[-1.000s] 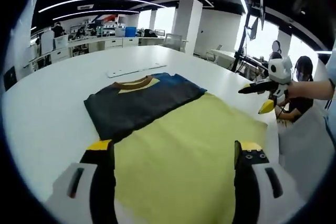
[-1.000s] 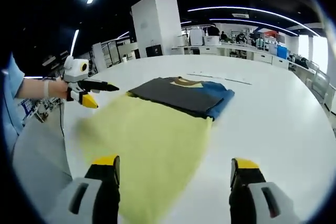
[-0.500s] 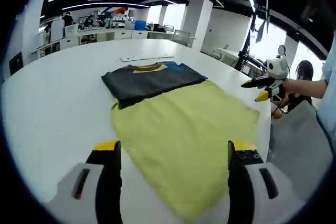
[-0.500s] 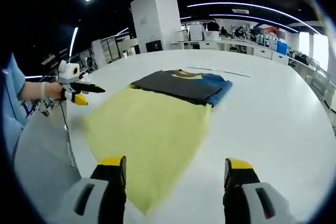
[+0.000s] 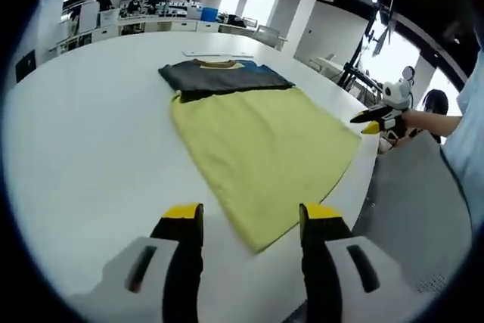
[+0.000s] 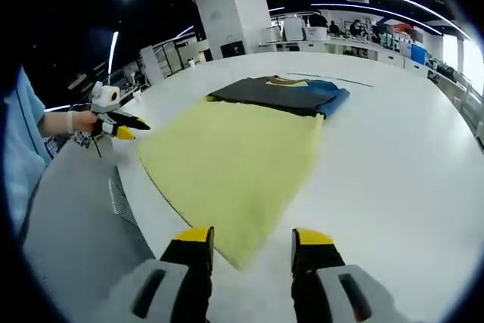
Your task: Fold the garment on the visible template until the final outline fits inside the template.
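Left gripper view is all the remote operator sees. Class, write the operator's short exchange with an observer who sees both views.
Operator: Are the right tongs holding anything?
Observer: No. The right tongs stand open and empty, above the near corner of the yellow template.
Operator: Where does my left gripper sit?
Observer: Seen from the right gripper view, a hand holds the left gripper by the edge of the table, beside the template's corner and not touching it.

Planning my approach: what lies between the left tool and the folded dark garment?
In the left gripper view, the yellow template spans the stretch from near the left tool up to the dark garment, whose lower edge lies on it.
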The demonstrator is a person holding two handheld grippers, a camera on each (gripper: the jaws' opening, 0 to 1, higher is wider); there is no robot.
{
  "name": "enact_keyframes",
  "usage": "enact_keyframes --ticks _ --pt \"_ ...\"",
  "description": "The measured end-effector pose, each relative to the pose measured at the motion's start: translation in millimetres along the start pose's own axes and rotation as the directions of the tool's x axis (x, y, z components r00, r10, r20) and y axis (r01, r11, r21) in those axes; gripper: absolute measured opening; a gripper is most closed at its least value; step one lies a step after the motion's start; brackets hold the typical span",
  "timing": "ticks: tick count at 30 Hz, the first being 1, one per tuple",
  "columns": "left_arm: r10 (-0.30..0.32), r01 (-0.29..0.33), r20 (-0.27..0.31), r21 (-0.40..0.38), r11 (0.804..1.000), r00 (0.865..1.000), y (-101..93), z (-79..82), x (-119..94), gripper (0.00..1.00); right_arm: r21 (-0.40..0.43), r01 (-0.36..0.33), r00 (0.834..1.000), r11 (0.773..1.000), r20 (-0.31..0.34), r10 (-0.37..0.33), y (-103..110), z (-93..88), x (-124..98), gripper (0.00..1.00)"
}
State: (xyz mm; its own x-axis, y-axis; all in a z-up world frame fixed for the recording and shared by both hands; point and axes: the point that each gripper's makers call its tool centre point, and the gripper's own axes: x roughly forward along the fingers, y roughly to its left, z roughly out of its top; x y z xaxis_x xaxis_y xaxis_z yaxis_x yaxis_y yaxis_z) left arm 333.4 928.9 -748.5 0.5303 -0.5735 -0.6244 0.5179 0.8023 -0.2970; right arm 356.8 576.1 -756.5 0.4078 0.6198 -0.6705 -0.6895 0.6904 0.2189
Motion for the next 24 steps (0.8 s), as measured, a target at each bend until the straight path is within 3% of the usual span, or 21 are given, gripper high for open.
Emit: enact_keyframes --ticks 5,9,18,24 --pt "-0.001 -0.001 -0.020 -0.083 0.997 1.000 1.7 -11.9 -4 0.31 -0.006 -0.012 1.000 1.000 -0.020 0.012 4 -4.7 0 0.29" --pt "0.010 -0.013 -0.026 -0.103 0.995 1.000 5.2 -17.7 -5 0.23 0.008 -0.031 0.999 0.999 -0.034 0.031 7 -8.2 0 0.27" --pt "-0.016 0.012 -0.037 -0.127 0.992 0.999 -0.7 -22.5 -1 0.16 0.036 -0.052 0.997 0.998 -0.048 0.054 10 -14.3 3 0.18" --pt "-0.031 0.023 -0.051 -0.143 0.990 0.998 -3.0 -25.5 2 0.03 0.081 -0.051 0.998 0.995 -0.042 0.054 10 -16.1 6 0.09"
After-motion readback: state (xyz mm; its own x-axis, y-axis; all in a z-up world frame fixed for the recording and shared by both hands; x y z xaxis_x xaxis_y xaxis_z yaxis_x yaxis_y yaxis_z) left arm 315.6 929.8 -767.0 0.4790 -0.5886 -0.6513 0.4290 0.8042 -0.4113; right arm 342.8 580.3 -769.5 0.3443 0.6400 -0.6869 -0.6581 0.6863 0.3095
